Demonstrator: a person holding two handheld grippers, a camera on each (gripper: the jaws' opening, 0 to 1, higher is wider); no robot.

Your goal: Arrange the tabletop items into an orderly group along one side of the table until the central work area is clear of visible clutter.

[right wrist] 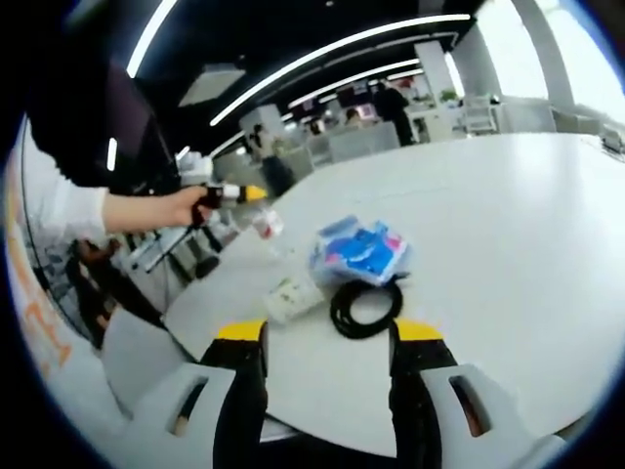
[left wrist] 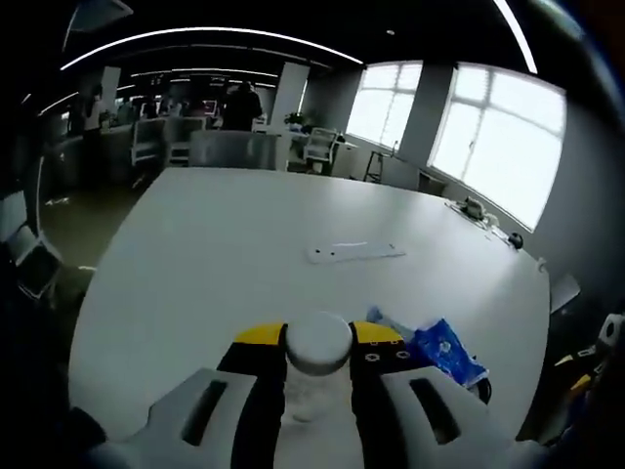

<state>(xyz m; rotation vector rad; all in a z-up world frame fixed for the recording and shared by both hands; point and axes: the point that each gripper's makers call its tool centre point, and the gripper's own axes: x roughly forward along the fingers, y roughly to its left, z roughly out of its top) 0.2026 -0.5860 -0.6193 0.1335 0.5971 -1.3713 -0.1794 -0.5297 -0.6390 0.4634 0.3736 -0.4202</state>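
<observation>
The left tool [left wrist: 317, 386] is clenched on a clear bottle [left wrist: 314, 371] with a white cap, upright at the lower middle of the left gripper view. Just right of it lies a blue packet [left wrist: 441, 350]; a flat white strip [left wrist: 354, 252] lies farther up on the desk [left wrist: 225, 254].

The right tool [right wrist: 327, 363] is released, holding nothing. Just above its jaws in the right gripper view lies a black cable coil [right wrist: 366, 308], touching the packet [right wrist: 361, 251], so this tool is the nearer to it.
</observation>
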